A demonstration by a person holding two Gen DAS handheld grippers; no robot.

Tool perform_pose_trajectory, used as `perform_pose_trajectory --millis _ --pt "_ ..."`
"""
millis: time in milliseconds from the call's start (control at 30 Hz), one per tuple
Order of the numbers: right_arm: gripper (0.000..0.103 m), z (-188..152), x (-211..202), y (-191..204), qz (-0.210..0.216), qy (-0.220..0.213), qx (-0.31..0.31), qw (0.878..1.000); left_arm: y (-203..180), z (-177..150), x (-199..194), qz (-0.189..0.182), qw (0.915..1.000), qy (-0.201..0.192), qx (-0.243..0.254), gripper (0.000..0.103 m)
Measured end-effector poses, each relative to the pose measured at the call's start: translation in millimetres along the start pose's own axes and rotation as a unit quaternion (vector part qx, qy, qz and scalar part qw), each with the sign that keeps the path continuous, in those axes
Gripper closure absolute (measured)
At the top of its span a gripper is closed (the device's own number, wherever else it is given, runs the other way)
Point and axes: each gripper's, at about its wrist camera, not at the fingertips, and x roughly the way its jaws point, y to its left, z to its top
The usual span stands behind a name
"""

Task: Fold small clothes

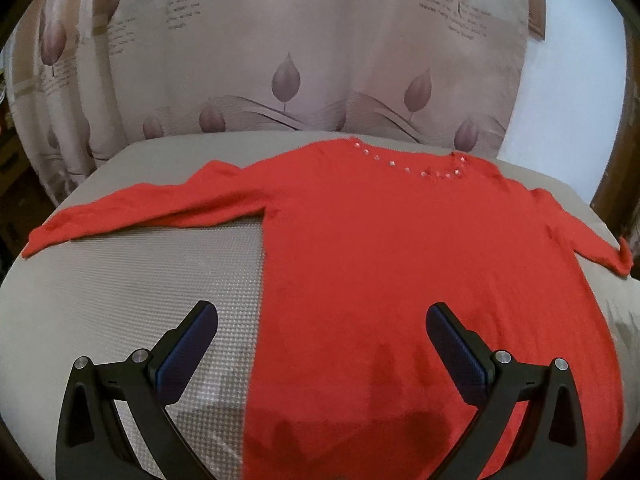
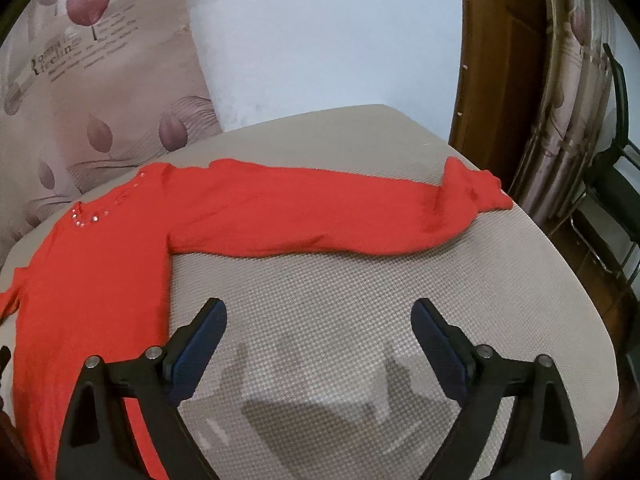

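A small red sweater (image 1: 400, 248) with shiny studs along its neckline lies flat on a beige textured table (image 1: 140, 280), both sleeves spread out sideways. My left gripper (image 1: 322, 316) hovers open above the sweater's left side edge near the hem, nothing between its fingers. In the right wrist view the sweater (image 2: 92, 272) fills the left, and its right sleeve (image 2: 320, 220) stretches across to a bunched cuff (image 2: 476, 188) near the table's far right edge. My right gripper (image 2: 318, 312) stands open over bare table (image 2: 320, 340), short of that sleeve.
A patterned curtain (image 1: 280, 60) hangs behind the table. A pale wall (image 2: 320, 40), a wooden door frame (image 2: 500, 80) and a dark chair (image 2: 616, 184) stand to the right. The table's rounded edges fall away on both sides.
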Motion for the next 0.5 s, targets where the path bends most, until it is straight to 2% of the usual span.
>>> perform_pose_trajectory --millis 200,367,500 --pt "0.029 4.3 13.1 -7.9 0.0 0.01 0.007 1.0 2.1 -2.9 13.0 0.002 0.9995 0.031 0.0 0.0" --pt "0.047 7.0 25.8 -36.3 0.014 0.025 0.045 0.999 6.2 -4.4 19.7 0.006 0.9988 0.048 -0.008 0.0" --pt "0.05 8.0 33.8 -70.0 0.027 0.03 0.094 0.995 8.7 -4.5 24.4 0.01 0.9982 0.059 -0.01 0.0"
